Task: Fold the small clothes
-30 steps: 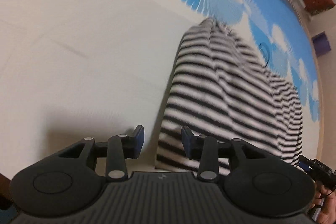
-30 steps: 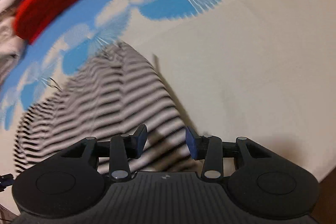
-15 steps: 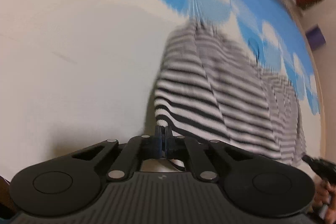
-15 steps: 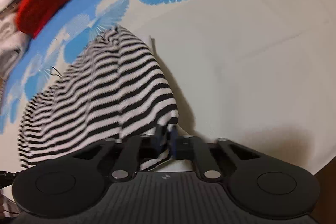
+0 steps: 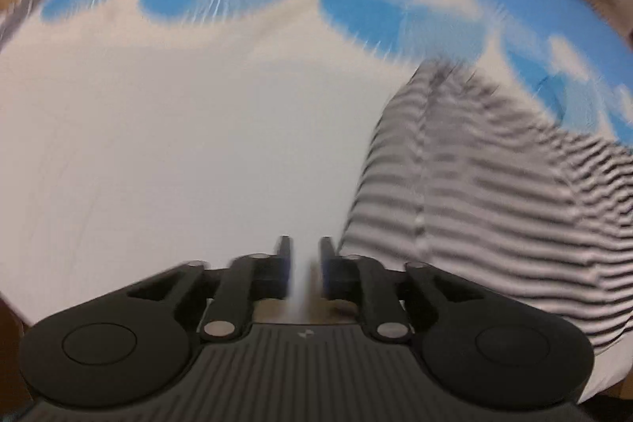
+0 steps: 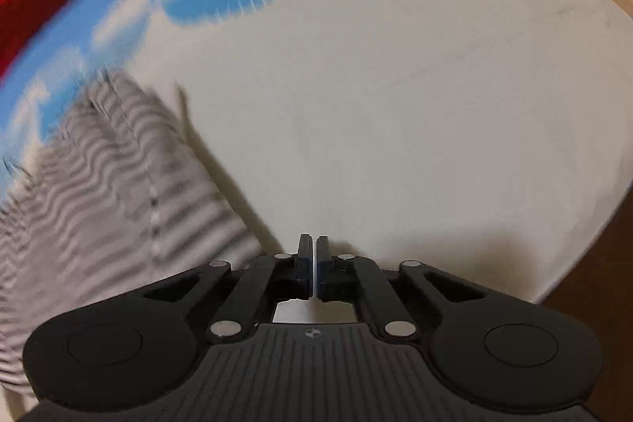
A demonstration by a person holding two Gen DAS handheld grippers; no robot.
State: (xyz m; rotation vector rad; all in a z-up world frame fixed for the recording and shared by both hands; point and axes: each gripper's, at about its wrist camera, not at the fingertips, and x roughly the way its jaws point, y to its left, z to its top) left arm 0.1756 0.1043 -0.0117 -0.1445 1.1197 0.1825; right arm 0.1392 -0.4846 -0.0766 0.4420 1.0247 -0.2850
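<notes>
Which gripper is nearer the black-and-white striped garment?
Left gripper, its right finger beside the black-and-white striped garment's edge. Right gripper sits slightly clear of it.

Both wrist views steeply down, close over the striped garment (image 5: 494, 192) on the blue-patterned cloth (image 6: 395, 105)

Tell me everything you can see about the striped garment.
The striped garment looks like a soft knit in narrow black and white stripes, blurred here. A stitched seam runs down its length. It lies humped rather than flat on the white and blue patterned sheet, narrowing toward its far end and shading the sheet beside it. Its outer edge runs out of view.
</notes>
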